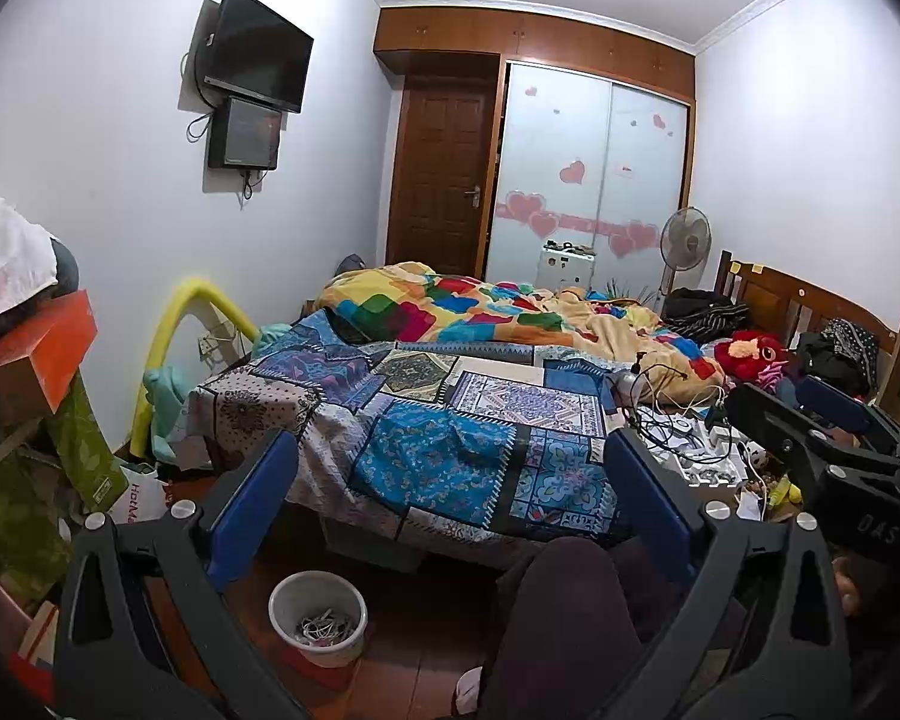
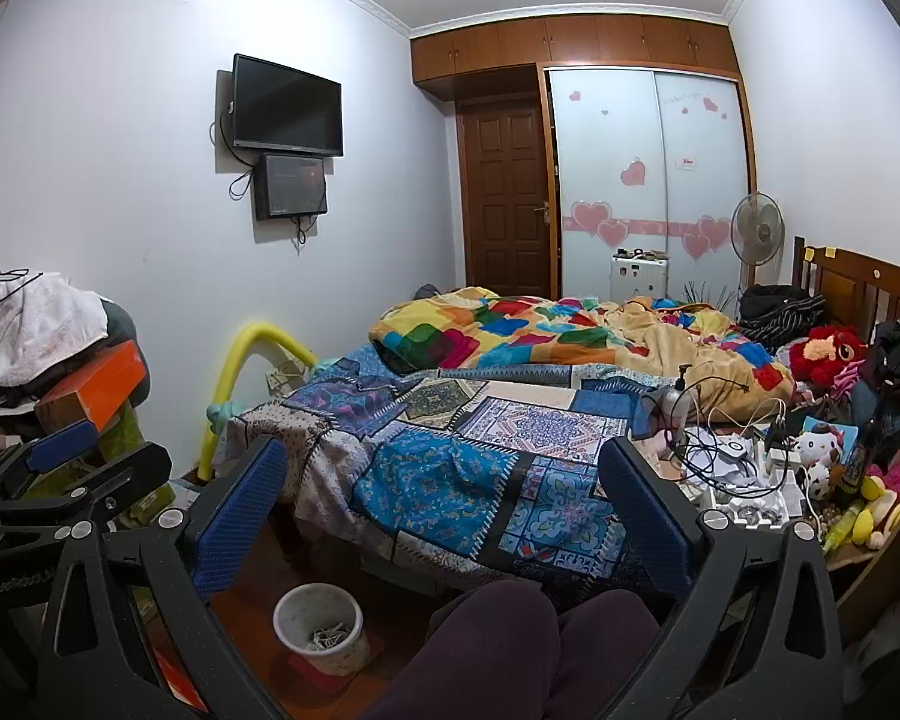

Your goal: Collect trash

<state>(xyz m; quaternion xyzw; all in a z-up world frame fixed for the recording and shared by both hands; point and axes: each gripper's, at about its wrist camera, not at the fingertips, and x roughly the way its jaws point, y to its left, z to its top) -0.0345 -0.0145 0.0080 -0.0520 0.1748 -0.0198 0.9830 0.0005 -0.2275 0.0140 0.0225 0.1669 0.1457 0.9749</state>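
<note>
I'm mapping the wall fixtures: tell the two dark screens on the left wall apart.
The upper screen is wide and flat, a television; the lower screen is smaller and squarer. The upper one shows plain black, while the lower one carries a faint reddish reflection. Both are mounted one above the other on the same wall, switched off, with cables hanging beside them.

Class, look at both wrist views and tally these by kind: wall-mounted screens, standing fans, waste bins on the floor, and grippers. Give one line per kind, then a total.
Wall-mounted screens: 2, the larger screen and the smaller screen under it
Standing fans: 1, fan
Waste bins: 1, bin
Grippers: 2, left gripper and right gripper, both open
Total: 6
</note>
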